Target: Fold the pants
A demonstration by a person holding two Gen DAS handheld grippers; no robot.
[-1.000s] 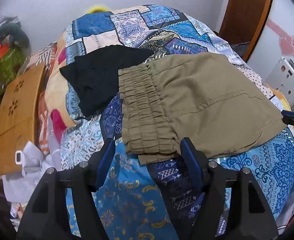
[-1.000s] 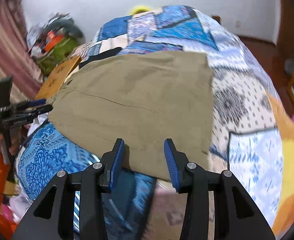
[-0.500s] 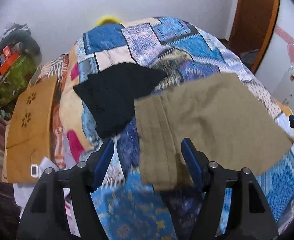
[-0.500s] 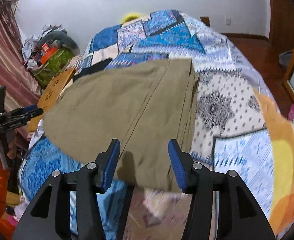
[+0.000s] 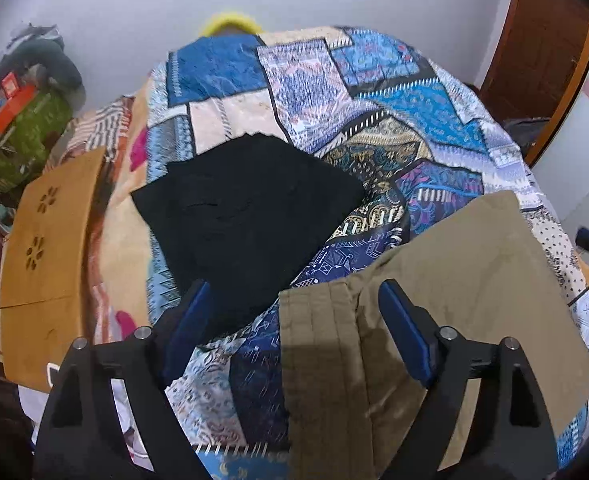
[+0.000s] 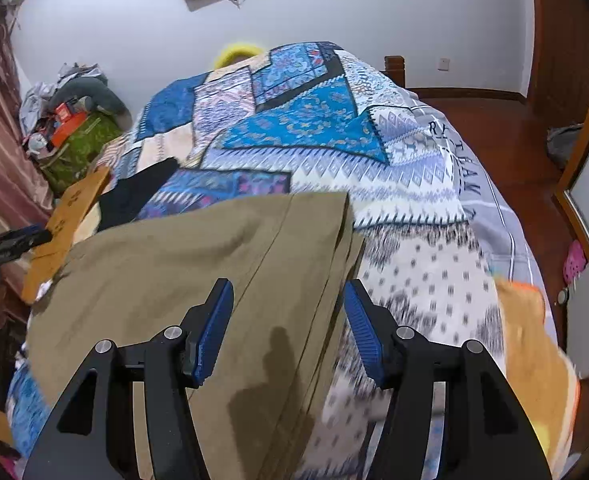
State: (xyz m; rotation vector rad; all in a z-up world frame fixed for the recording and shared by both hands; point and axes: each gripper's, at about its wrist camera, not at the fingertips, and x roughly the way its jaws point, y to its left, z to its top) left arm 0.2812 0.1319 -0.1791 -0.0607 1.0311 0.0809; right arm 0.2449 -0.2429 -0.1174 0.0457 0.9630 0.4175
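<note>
- The left tongs (image 5: 294,332) and right tongs (image 6: 288,332) have pulled back higher than a second ago, both still spread wide, holding nothing.
- The khaki pants (image 5: 446,300) lie folded on the bed (image 5: 374,92), beside the black garment (image 5: 246,216).

The room is bright with soft, even light. Dark shadows fall on the near part of the pants (image 6: 198,264). The bedspread (image 6: 426,280) looks blurry on the right. Both pictures bend round, with black corners.
</note>
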